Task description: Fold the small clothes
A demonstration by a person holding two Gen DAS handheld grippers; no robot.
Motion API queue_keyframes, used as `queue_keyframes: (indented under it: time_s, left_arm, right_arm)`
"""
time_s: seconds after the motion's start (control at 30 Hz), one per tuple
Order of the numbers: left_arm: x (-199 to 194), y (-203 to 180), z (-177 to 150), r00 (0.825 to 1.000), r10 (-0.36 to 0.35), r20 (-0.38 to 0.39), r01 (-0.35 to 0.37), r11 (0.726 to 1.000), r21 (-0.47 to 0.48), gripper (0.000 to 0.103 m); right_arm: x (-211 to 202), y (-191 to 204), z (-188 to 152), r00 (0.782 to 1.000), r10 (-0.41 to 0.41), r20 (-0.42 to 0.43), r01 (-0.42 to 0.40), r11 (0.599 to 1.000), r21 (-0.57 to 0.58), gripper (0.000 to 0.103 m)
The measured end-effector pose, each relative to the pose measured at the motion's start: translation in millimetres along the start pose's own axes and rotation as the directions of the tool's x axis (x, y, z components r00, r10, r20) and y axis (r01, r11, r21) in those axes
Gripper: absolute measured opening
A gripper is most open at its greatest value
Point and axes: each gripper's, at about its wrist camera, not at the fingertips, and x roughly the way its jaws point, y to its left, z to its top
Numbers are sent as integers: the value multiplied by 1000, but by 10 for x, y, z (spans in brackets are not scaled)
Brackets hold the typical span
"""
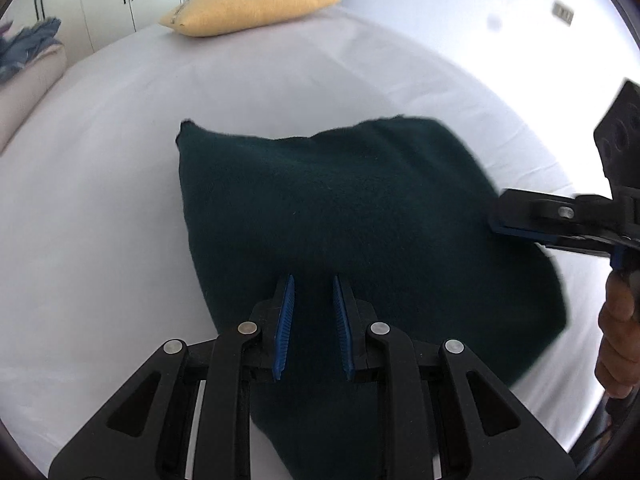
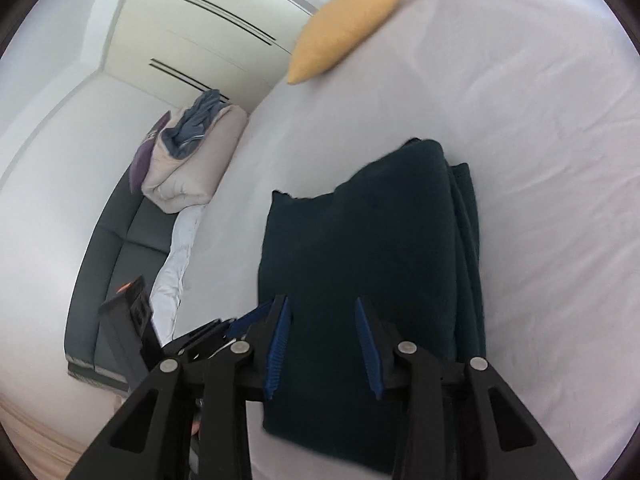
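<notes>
A dark green garment is laid folded on the white bed, with several layered edges stacked along its right side in the right wrist view. The left gripper is held over the near part of the cloth; its blue fingers are parted by a narrow gap, and whether cloth is pinched between them cannot be told. The right gripper is poised above the near end of the garment, its fingers spread apart and released, nothing being clasped. In the left wrist view the right gripper is seen at the cloth's right edge, carried by a hand. A yellow pillow is placed at the far end of the bed, well apart from the garment. A bundle of bedding is piled on a dark sofa beside the bed, before white wardrobe doors.
</notes>
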Motion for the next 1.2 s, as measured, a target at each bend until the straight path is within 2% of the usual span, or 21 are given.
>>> queue_keyframes:
  time_s: [0.03,0.07,0.1,0.23,0.37,0.4,0.5,0.57,0.6,0.63,0.67,0.7,0.77,0.83,0.9,0.93,0.97,1.07,1.13,1.2]
  left_arm:
    - [21,-34,25,1000,11,-2,-11,1000,7,19]
    - [6,-88,-103,1000,21,-1,-21,1000,10,19]
    - [31,-103,-112,1000,27,1,-27,1000,14,19]
    - [61,-122,-137,1000,23,9,-23,1000,19,19]
    - [-2,-101,-136,1000,23,6,-23,1000,12,19]
    - [43,-54,-230,1000,22,8,-22,1000,11,19]
    - [52,-38,-279,1000,19,12,-19,1000,11,19]
    - [27,-39,-273,1000,18,11,-18,1000,17,19]
    - [5,-31,-270,1000,14,9,-15,1000,20,19]
    - [-47,-5,-276,1000,14,8,-14,1000,16,19]
    - [-87,18,-279,1000,15,13,-15,1000,10,20]
    - [-158,61,-291,1000,13,28,-13,1000,-2,20]
    - [-326,219,-311,997,14,82,-9,998,-59,20]
    - [-407,408,-312,993,-17,115,32,991,-132,23]
    - [-342,626,-304,994,-63,93,82,973,-215,43]
    - [-287,733,-323,991,-97,90,117,959,-259,63]
    - [-238,839,-361,987,-127,101,152,941,-302,66]
    - [-66,963,-461,971,-224,85,240,895,-377,66]
    - [52,930,-495,954,-289,73,294,874,-386,66]
    - [206,878,-498,945,-322,50,314,861,-401,67]
  right_arm:
    - [65,-73,23,999,-34,-6,34,999,20,34]
    - [122,-159,25,998,-63,-18,64,997,36,31]
    - [132,-199,10,998,-65,-20,66,997,40,20]
    - [81,-368,-158,999,-35,-17,36,998,57,6]
    - [-94,-470,-369,1000,-12,-1,12,998,62,4]
    - [-141,-477,-427,1000,-9,0,9,998,57,4]
    - [-281,-488,-582,999,-47,4,47,998,31,4]
    - [-409,-487,-637,999,-51,18,50,998,28,6]
    - [-478,-465,-653,998,-57,32,56,998,27,11]
    - [-535,-438,-650,996,-69,48,68,997,22,28]
    - [-600,-402,-633,992,-107,69,106,994,14,38]
    - [-664,-362,-596,987,-134,94,134,991,3,42]
    - [-747,-285,-531,987,-111,115,114,993,-17,42]
    - [-778,-204,-450,988,-92,126,98,994,-46,45]
    - [-702,-143,-340,989,-89,115,97,993,-65,55]
    - [-654,-139,-287,990,-86,109,93,994,-65,62]
    - [-593,-162,-223,992,-76,96,82,995,-60,65]
    - [-426,-319,-68,995,-83,56,83,997,4,66]
    - [-330,-379,1,995,-90,39,89,996,10,67]
    - [-215,-433,52,992,-126,11,125,992,14,67]
